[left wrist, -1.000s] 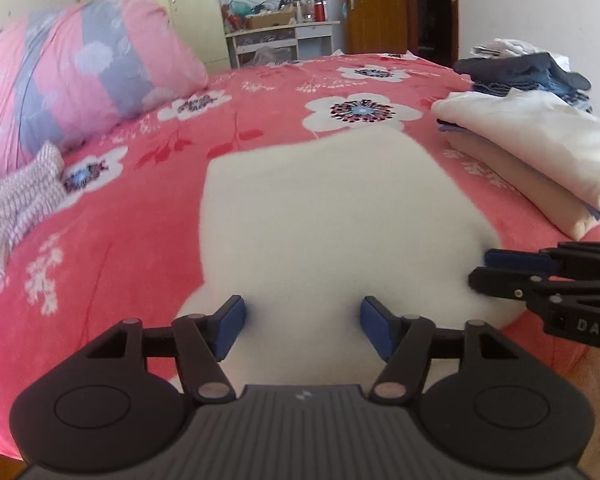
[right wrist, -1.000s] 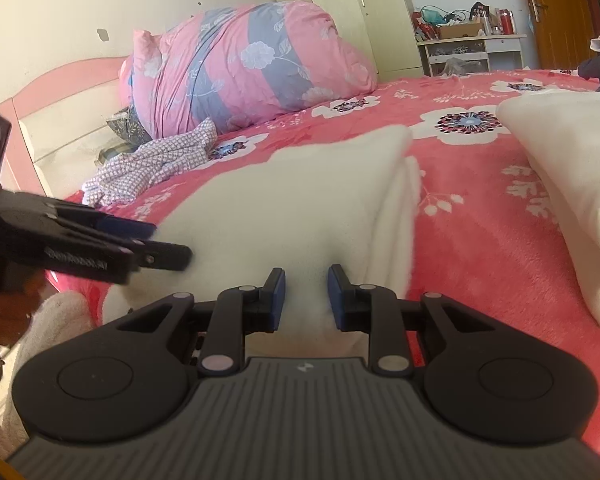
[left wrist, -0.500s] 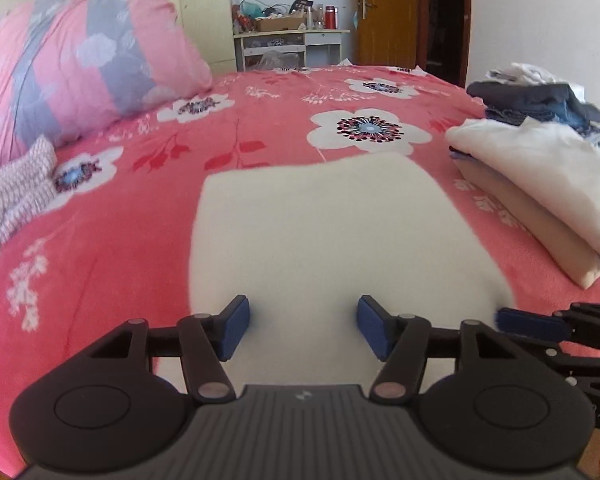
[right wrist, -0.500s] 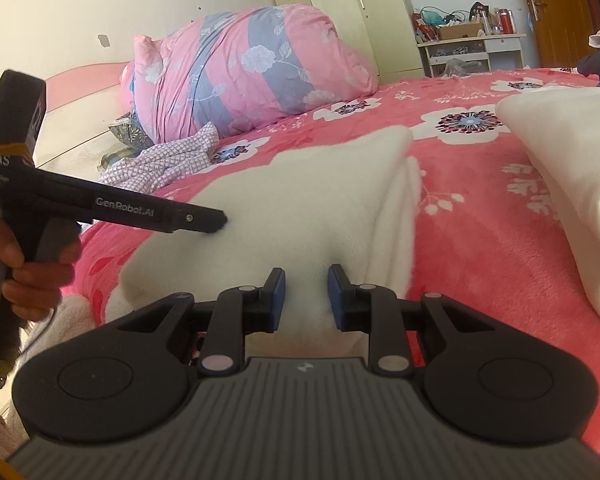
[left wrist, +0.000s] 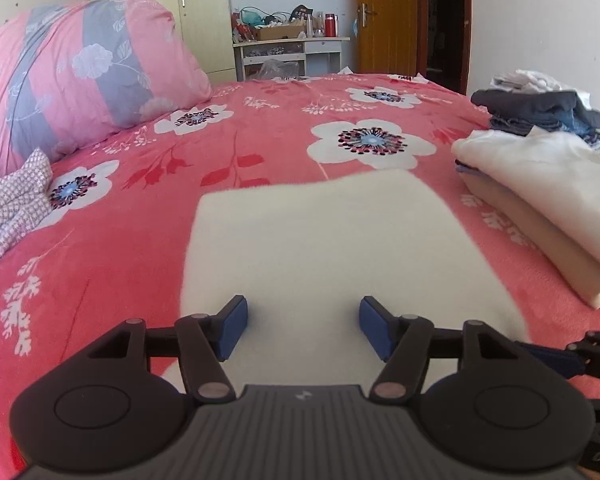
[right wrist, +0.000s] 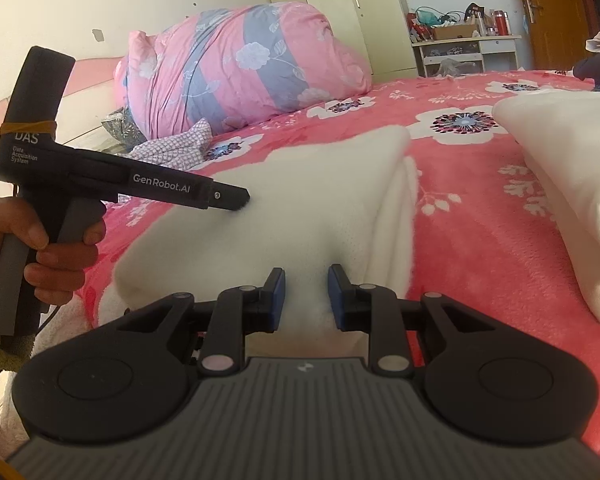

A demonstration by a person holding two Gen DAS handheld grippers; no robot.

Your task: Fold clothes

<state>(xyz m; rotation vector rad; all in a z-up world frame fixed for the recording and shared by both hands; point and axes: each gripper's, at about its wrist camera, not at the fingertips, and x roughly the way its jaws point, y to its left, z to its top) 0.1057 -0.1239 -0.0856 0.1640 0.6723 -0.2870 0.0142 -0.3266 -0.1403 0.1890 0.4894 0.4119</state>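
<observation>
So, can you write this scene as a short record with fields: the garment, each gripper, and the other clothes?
garment: folded white fleece garment, flat on the red flowered bedspread
left gripper: jaws apart above the garment's near edge
right gripper: jaws narrow, pinching the garment's near edge
other clothes: folded stack to the right; checked garment, loose, to the left

Bright daylight, fisheye-bent edges, overexposed whites

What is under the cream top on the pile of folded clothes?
Under the cream top lies a folded tan garment, with a sliver of blue-purple fabric at one corner. Anything deeper in the pile is covered.
</observation>
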